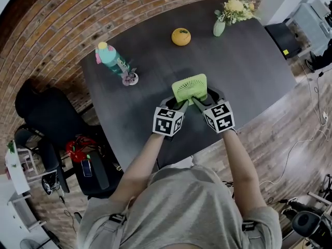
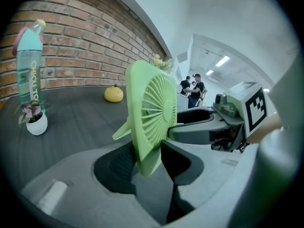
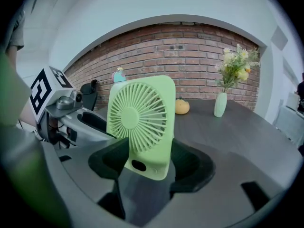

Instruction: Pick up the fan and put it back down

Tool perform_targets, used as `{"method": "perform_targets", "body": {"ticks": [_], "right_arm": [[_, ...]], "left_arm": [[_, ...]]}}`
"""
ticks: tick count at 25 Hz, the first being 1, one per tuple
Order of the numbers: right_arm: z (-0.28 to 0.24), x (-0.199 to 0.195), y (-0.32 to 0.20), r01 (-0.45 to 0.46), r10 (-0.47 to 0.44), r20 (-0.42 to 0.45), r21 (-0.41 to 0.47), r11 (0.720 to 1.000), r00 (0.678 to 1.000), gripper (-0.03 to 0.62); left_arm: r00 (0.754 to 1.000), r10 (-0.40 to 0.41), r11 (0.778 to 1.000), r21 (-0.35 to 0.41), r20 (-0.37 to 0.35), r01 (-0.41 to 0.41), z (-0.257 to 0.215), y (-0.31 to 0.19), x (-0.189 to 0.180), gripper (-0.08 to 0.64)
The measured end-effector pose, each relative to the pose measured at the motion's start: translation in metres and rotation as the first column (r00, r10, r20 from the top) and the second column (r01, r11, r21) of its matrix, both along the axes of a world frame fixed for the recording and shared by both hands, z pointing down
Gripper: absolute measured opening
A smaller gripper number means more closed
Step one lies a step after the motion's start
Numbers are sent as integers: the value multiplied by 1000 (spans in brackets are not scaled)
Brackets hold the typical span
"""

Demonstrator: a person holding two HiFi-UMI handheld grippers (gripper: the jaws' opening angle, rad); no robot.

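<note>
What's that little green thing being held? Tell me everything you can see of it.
The fan is pale green plastic, a flat rounded square with a round radial grille, a dark oval hole low on its face and a fold-out flap behind. It is upright, seemingly off the dark table, clamped by the left gripper and right gripper.

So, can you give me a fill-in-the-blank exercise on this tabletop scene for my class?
1. The left gripper and the right gripper are both shut on the green ____.
2. The flowers stand in a pale ____.
3. The wall behind the table is made of ____.
4. Beside the teal bottle stands a small potted ____.
Missing words: fan, vase, brick, plant.
</note>
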State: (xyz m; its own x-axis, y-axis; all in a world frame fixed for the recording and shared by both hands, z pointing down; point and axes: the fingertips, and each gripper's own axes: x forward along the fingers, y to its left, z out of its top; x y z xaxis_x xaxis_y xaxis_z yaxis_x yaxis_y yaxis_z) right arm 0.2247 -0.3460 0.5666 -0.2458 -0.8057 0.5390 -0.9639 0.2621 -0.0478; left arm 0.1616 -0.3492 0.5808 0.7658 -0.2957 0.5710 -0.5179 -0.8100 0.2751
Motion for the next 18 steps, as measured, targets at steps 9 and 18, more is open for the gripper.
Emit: {"method": "perform_targets", "body": {"ticks": [9, 18], "right_arm": [[14, 28, -8, -76, 76, 2, -19, 997, 997, 278], [26, 50, -21, -131, 131, 0, -29, 991, 991, 278]], "left_arm": [[998, 48, 999, -10, 27, -48, 14, -12, 28, 158], [995, 84, 996, 6, 55, -84, 26, -28, 50, 158]]}}
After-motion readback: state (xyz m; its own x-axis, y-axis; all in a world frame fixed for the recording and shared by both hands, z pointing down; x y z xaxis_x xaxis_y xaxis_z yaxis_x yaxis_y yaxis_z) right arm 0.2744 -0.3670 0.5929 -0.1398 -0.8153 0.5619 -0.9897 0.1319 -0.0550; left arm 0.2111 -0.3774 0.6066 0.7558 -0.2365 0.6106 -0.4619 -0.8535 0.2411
